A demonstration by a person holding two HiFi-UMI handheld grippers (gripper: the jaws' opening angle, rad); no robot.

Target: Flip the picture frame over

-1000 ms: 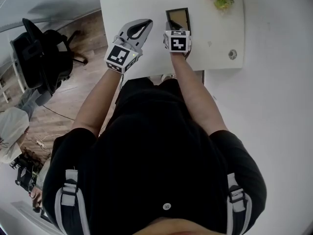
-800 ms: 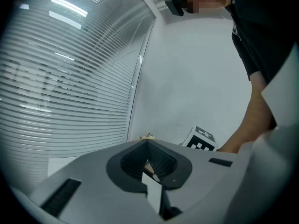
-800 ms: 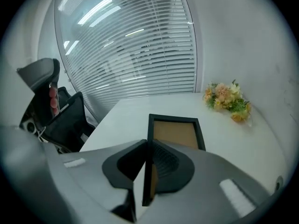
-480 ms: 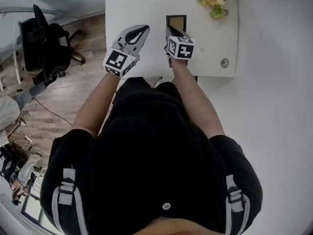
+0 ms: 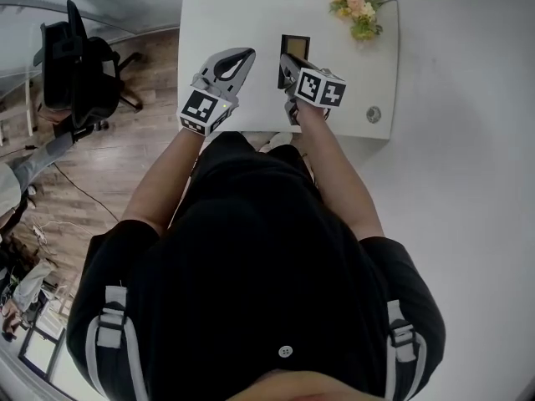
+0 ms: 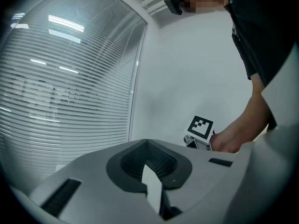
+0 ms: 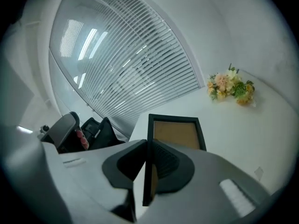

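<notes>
The picture frame (image 5: 295,47) is black with a brown board face (image 7: 176,133) showing. It is tilted up off the white table (image 5: 226,7), with its far end lower. My right gripper (image 5: 287,63) is shut on the frame's left rail, which runs edge-on between the pads (image 7: 147,146). My left gripper (image 5: 244,57) hovers to the frame's left, apart from it, shut on nothing (image 6: 148,149). In the left gripper view the right gripper's marker cube (image 6: 201,127) and the hand behind it show past the jaws.
A small bunch of flowers (image 5: 355,11) lies at the table's far right corner (image 7: 231,85). A round grommet (image 5: 373,115) sits near the right front edge. A black office chair (image 5: 75,65) stands on the wood floor to the left. Window blinds (image 7: 140,64) fill the background.
My right gripper has risen and rolled with the frame in it, so the frame's near end is lifted off the table. The left gripper has drifted up a little, still shut.
</notes>
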